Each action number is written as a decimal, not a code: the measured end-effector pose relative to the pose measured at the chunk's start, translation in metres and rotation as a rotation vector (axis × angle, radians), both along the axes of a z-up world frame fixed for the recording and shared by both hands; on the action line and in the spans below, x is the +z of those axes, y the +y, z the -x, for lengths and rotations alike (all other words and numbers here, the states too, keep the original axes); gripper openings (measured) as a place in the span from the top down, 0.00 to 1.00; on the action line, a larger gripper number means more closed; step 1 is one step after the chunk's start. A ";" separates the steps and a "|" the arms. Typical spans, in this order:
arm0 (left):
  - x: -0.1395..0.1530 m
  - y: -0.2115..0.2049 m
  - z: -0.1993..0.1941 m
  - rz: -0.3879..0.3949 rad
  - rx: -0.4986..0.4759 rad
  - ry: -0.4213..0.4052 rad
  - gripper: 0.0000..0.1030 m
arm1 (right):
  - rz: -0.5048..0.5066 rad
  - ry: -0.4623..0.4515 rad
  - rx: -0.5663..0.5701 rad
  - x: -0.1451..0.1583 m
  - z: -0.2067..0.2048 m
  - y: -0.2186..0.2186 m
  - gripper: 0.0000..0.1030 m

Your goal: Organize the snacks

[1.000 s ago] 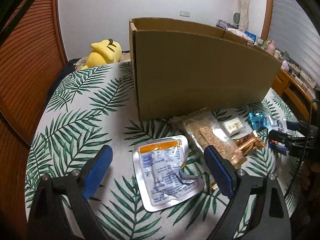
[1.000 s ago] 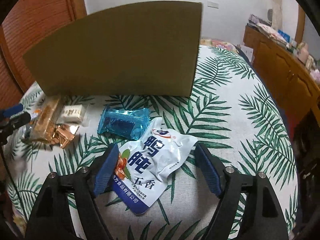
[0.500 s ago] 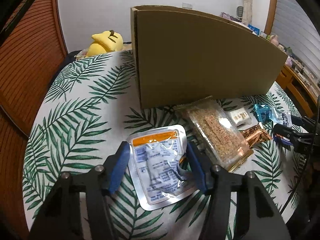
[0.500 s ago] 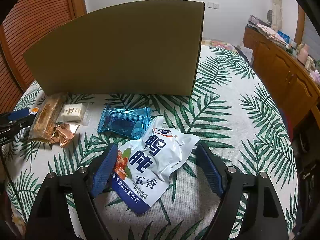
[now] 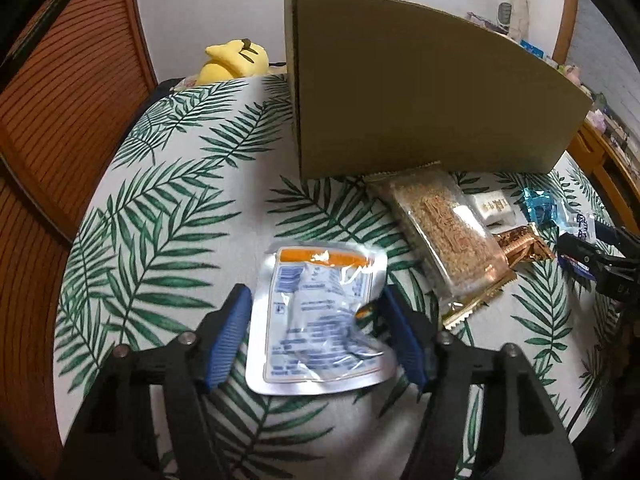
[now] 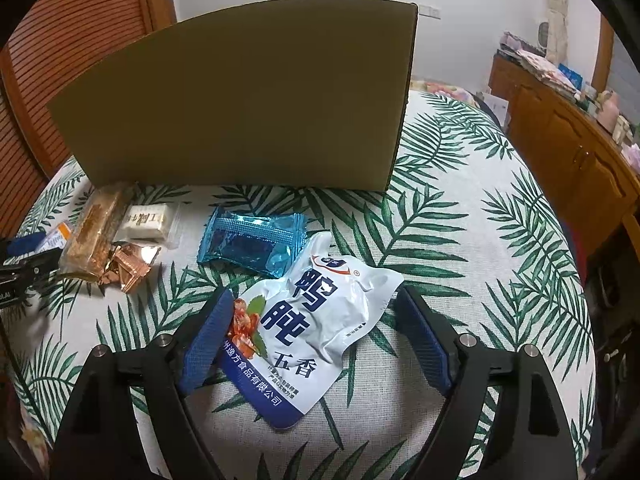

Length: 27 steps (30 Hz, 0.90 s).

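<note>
A silver pouch with an orange band (image 5: 320, 312) lies on the palm-leaf tablecloth, crumpled between the blue pads of my left gripper (image 5: 314, 290), which is shut on its two sides. My right gripper (image 6: 314, 294) straddles a white and blue pouch (image 6: 320, 328). Its jaws are opening: the left pad touches the pouch's edge, the right pad stands clear of it. A tall cardboard box (image 5: 400, 92) (image 6: 248, 100) stands behind the snacks; its inside is hidden.
Loose snacks lie before the box: a clear-wrapped grain bar (image 5: 444, 236), a small white pack (image 6: 146, 218), a copper wrapper (image 6: 128, 268), a blue wrapper (image 6: 252, 240). A yellow plush toy (image 5: 234, 60) sits far left. A wooden cabinet (image 6: 568, 152) runs along the right.
My left gripper's jaws have come in from wide apart onto the silver pouch, which now buckles. The right gripper has stayed put over the white pouch, its jaws a little wider.
</note>
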<state>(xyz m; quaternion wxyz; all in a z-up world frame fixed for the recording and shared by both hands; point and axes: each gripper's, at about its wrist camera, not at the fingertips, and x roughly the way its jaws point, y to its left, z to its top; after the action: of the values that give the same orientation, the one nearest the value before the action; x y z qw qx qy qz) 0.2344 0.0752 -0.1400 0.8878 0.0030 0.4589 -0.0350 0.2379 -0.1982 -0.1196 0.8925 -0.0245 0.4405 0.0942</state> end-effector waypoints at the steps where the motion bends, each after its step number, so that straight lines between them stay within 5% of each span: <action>1: 0.000 0.000 0.002 0.002 0.001 -0.005 0.44 | 0.000 0.000 0.000 0.000 0.000 0.000 0.16; 19: 0.037 -0.010 0.042 0.137 -0.041 -0.132 0.45 | 0.018 0.009 0.014 -0.001 0.001 0.000 0.18; 27: 0.052 -0.023 0.057 0.171 -0.088 -0.168 0.45 | -0.027 0.059 0.066 0.007 0.008 -0.015 0.58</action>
<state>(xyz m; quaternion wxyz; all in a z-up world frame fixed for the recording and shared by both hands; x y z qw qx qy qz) 0.1774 0.0522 -0.0882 0.9178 -0.0495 0.3775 -0.1126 0.2298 -0.2127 -0.1128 0.8758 -0.0242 0.4641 0.1303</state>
